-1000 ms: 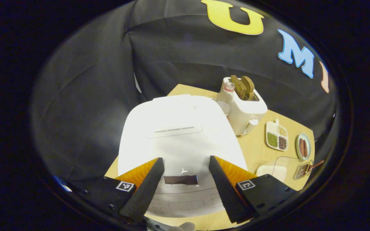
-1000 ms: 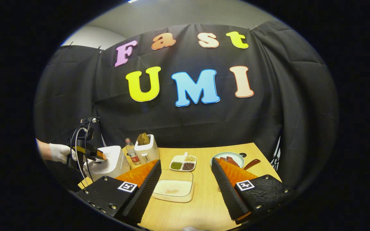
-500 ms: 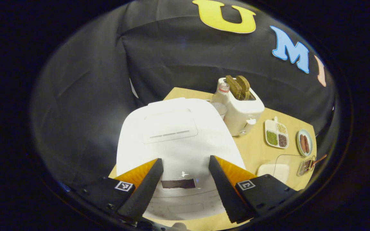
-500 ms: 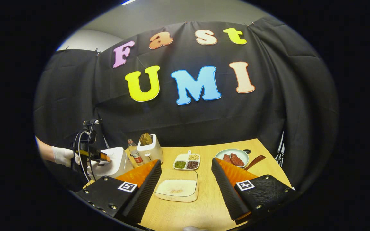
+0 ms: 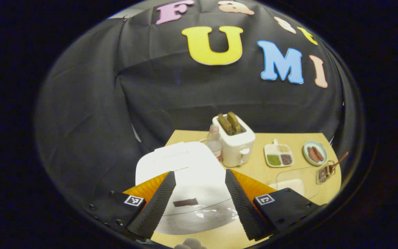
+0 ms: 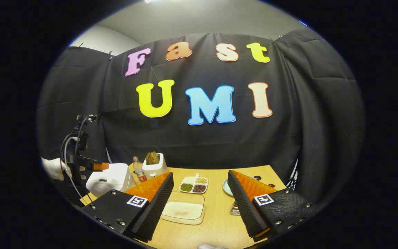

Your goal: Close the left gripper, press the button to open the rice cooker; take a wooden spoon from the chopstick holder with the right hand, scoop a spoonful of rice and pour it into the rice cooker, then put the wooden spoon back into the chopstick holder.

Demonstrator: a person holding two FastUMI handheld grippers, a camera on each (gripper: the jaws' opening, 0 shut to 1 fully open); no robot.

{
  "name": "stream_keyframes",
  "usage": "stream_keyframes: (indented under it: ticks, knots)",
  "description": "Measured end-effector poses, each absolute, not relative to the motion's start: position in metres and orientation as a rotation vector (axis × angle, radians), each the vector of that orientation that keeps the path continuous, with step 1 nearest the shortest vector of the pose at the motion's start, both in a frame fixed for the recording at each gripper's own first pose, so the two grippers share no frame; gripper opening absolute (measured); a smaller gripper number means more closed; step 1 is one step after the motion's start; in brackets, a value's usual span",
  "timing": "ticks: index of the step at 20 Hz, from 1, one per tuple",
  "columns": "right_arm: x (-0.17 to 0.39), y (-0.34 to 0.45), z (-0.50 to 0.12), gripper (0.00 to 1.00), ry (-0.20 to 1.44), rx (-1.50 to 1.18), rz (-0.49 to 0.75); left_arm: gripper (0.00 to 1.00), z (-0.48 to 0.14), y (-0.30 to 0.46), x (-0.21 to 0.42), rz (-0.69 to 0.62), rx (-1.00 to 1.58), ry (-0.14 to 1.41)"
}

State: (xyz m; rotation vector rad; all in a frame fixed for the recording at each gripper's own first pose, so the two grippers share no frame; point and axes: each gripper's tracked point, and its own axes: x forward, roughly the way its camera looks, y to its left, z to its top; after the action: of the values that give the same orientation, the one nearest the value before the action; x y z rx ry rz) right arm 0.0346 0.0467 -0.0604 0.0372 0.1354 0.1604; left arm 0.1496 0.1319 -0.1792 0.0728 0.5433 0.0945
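Hovering over the front of the rice cooker (image 5: 185, 173), the left gripper (image 5: 199, 193) is carrying its fingers spread wide, and the white body is showing in the gap between them. A dark strip on the cooker's front panel (image 5: 185, 202) is lying just inside the left finger, toward 7 o'clock of the gap; whether that strip is the release button cannot be told from here. The lid is looking shut, so my judgement is that step 1 is not yet done: the fingers need to come together before pressing down.

From the right gripper view, the left gripper (image 6: 97, 166) is sitting at 9 o'clock, held by a gloved hand (image 6: 52, 168) and angled down toward the cooker's top. It is plainly the nearer of the 2 to the cooker.

The right gripper (image 6: 200, 204) is waiting with fingers wide and holding nothing. The rice tray (image 6: 182, 209) is lying straight ahead between them, at 12 o'clock. The chopstick holder (image 5: 324, 173) is standing at the bench's far right (the wooden spoon (image 5: 339, 162) is leaning out of it, handle pointing to 1 o'clock), nearer the right hand.
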Motion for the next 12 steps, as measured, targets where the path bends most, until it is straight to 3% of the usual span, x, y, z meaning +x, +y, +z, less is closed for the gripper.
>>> stream_keyframes:
  ticks: [5, 12]
  knots:
    - [0.030, 0.048, -0.015, 0.96, 0.020, 0.006, 0.136, 0.99, -0.053, 0.071, 0.090, 0.035, 0.122, 0.157]
    - [0.019, 0.058, 0.012, 0.96, -0.038, 0.018, 0.138, 1.00, 0.005, 0.019, 0.014, -0.020, 0.036, -0.012]
